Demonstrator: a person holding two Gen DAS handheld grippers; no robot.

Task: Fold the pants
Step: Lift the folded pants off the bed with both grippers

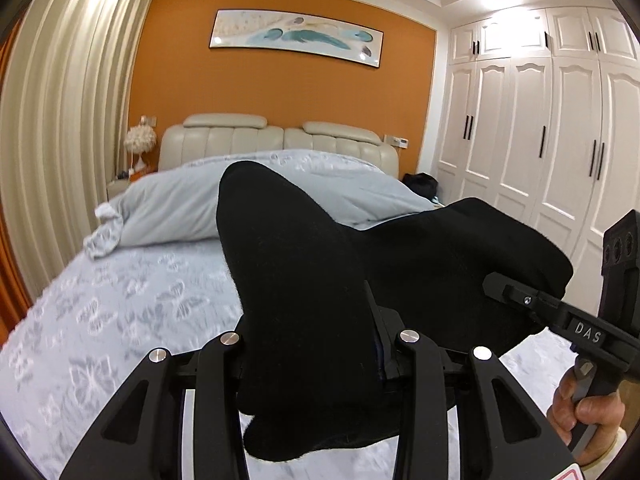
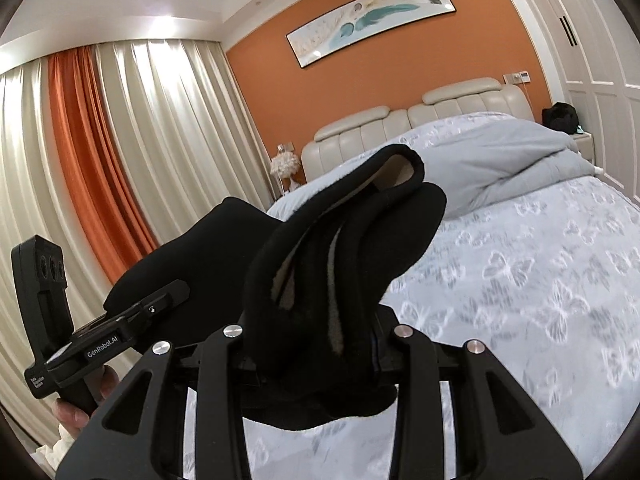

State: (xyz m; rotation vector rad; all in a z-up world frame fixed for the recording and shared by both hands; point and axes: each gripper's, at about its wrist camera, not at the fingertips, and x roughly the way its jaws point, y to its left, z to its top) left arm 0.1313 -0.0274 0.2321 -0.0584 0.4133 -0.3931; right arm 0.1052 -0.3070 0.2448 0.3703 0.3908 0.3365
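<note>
The bed, under its grey butterfly-print cover, spreads broad and bare ahead of both tools, with a bunched grey duvet heaped toward the padded headboard, curtains along one side and white wardrobe doors along the other. The black pants hang lifted above the cover, stretched between the tools. The left tool is clenched on one bunch of pants and the right tool on another, the cloth blocking much of each view.

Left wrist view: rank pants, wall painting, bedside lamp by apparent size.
1. pants, but they hang right at the lens, so nearness inflates them.
2. wall painting
3. bedside lamp
</note>
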